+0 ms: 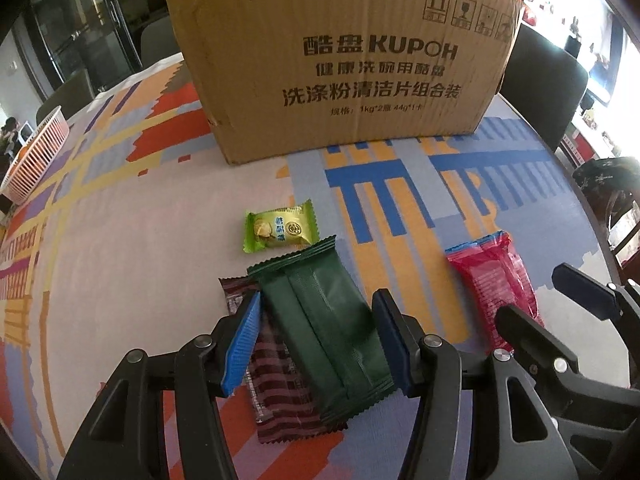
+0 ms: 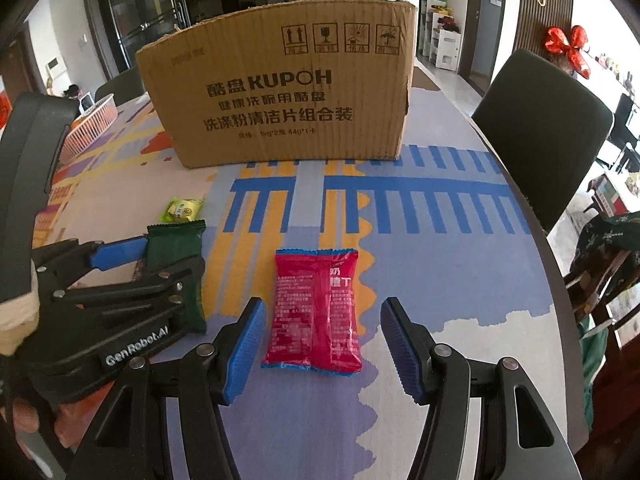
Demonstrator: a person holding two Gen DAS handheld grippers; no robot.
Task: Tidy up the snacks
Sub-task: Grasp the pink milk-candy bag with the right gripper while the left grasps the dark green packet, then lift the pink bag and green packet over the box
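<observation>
1. Left gripper (image 1: 316, 336): jaws apart, straddling the dark green snack packet (image 1: 324, 320), blue ribbed pads either side, tips low over the table. Can't tell whether the pads touch the wrapper.
2. Green packet lies partly on top of a brown striped packet (image 1: 276, 392); both glossy flat pillow packs with crimped, serrated ends.
3. Right gripper (image 2: 324, 340): jaws wide apart, flanking the red snack packet (image 2: 314, 312), clear gap on both sides. Red pack is glossy foil with blue crimped ends, lying flat near the table's right edge.
4. Small light-green candy wrapper (image 1: 280, 228) sits just beyond the green packet, toward the box.
5. Cardboard box (image 2: 280, 96): corrugated, printed KUPOH, stands toward the table's far edge, behind all the packets.
6. Table (image 1: 120, 220) is covered with a cloth in blue, orange, red and lilac blocks.
7. White slatted plastic basket (image 1: 36, 152) at the far left edge.
8. Dark chair (image 2: 544, 136) at the right edge; glass doors behind.
</observation>
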